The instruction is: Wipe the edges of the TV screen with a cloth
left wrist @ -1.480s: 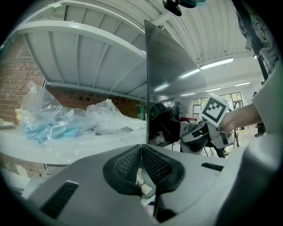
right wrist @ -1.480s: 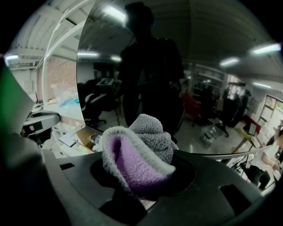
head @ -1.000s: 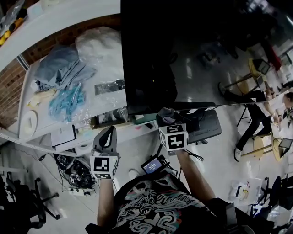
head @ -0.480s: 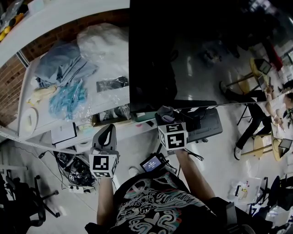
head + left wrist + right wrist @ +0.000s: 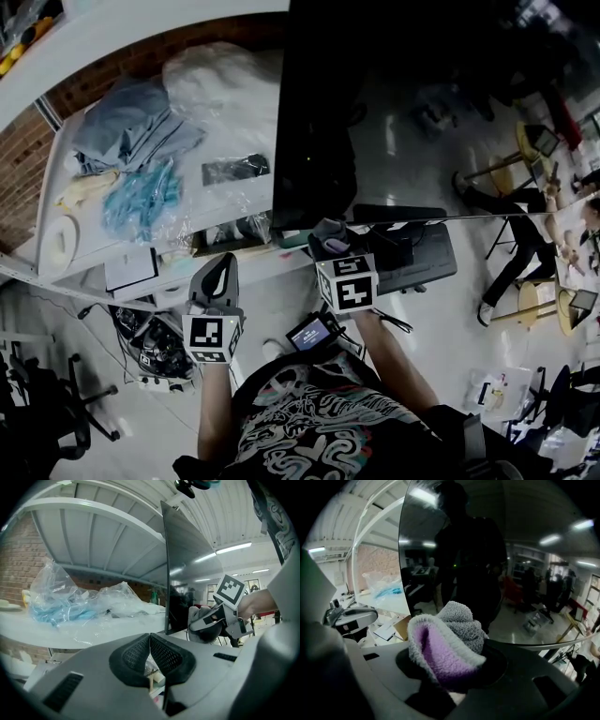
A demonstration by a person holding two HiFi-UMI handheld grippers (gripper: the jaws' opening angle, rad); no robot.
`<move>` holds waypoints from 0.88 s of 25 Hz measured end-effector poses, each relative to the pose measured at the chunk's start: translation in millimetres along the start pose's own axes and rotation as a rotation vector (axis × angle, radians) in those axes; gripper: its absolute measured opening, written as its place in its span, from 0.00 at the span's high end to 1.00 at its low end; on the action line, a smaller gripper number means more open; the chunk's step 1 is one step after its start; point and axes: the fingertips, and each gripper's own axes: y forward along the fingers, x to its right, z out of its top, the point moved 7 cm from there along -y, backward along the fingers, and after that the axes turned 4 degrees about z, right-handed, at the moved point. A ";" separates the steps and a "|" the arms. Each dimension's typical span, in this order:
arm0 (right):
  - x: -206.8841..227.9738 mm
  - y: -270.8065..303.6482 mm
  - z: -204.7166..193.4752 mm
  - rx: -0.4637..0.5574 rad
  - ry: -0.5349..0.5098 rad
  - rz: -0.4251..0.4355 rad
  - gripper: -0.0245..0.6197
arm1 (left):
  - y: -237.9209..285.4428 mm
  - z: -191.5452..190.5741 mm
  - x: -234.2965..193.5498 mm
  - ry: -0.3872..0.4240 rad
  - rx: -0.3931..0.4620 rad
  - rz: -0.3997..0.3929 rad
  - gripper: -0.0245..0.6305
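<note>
The TV screen [image 5: 422, 103] is a large black glossy panel standing on the white table [image 5: 112, 253]; it reflects the room. My right gripper [image 5: 331, 246] is shut on a grey and purple cloth [image 5: 328, 232]. It holds the cloth at the screen's bottom edge, near the lower left corner. In the right gripper view the cloth [image 5: 445, 639] bulges out between the jaws, just under the screen [image 5: 487, 550]. My left gripper [image 5: 221, 272] hangs shut and empty below the table's front edge, left of the screen. The left gripper view shows its pads [image 5: 140, 651] pressed together and the screen's left edge [image 5: 165, 569].
Left of the screen the table holds crumpled plastic bags [image 5: 220, 89], a grey-blue cloth [image 5: 131, 131], blue items in plastic [image 5: 141, 202] and a white roll [image 5: 58, 248]. A dark stand base [image 5: 417, 253] sits under the screen. Cables and a box [image 5: 155, 352] lie on the floor below.
The right gripper and cloth have slid left along the screen's bottom edge, closer to the lower left corner. The left gripper has stayed put.
</note>
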 end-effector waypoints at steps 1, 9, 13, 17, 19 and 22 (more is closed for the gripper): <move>-2.2 0.8 0.4 0.000 -0.003 0.006 0.64 | -0.3 -0.3 -0.4 -0.001 -0.001 0.002 0.94; -16.0 5.6 3.8 -0.001 -0.010 0.040 0.64 | -2.5 -1.2 -5.6 -0.003 -0.005 0.010 0.93; -21.7 9.1 6.0 -0.003 -0.013 0.061 0.64 | -1.3 -0.8 -6.9 -0.001 -0.007 0.009 0.94; -27.8 10.7 8.1 -0.004 -0.016 0.085 0.64 | -2.0 0.5 -8.0 -0.001 -0.007 0.013 0.94; -31.7 11.8 9.1 -0.002 -0.015 0.098 0.64 | -3.0 0.4 -9.2 0.000 -0.008 0.016 0.94; -37.6 14.5 10.4 0.000 -0.022 0.115 0.64 | -4.8 0.2 -11.6 -0.002 -0.009 0.025 0.94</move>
